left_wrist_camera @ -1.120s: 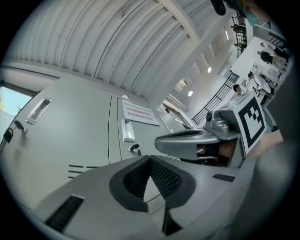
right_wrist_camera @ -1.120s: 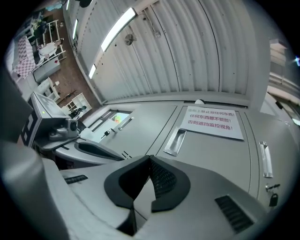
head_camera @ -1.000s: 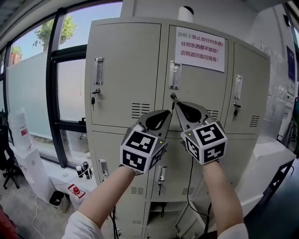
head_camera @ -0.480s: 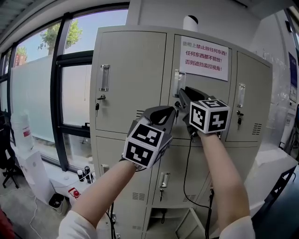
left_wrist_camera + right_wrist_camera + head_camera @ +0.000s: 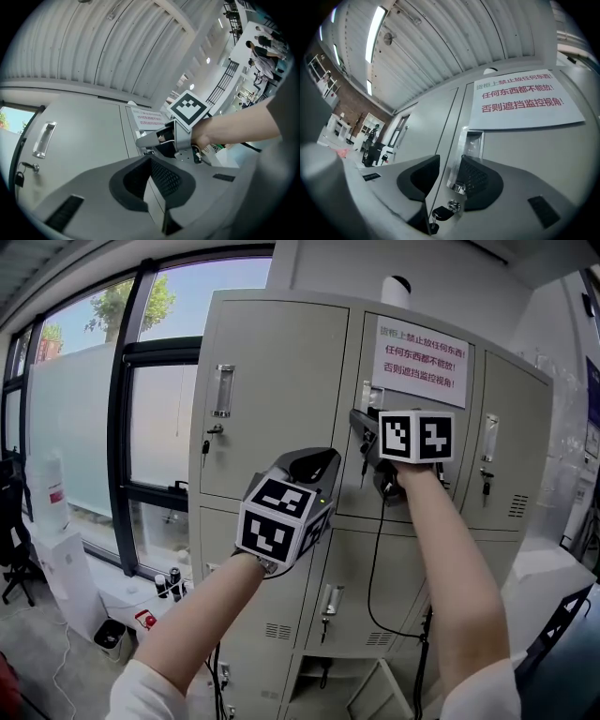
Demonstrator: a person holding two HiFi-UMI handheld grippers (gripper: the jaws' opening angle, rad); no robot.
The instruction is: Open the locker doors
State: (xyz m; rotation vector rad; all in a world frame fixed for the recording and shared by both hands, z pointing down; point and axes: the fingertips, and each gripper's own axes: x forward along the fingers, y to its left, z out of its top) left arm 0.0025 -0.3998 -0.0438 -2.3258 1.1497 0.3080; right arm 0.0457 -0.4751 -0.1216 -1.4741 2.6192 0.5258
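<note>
Closest to me, the left tool (image 5: 312, 461) hangs short of the locker (image 5: 272, 381), clenched on nothing, its pads pressed together. Further in, the right tool (image 5: 449, 161) is up at the upper middle door (image 5: 525, 159). Its jaws have just been opening and now stand released, with the chrome handle (image 5: 468, 151) in the gap, not pinched. That handle sits at the door's left edge, near the locker's top, with a key (image 5: 439, 214) in the lock right beneath. It looks like thin sheet steel to me: stiff, light, an easy swing once unlatched. The handle looks polished, probably slippery, so clamp across its raised edge and pull straight out. Higher up the door there's a red-lettered notice (image 5: 420, 354).
</note>
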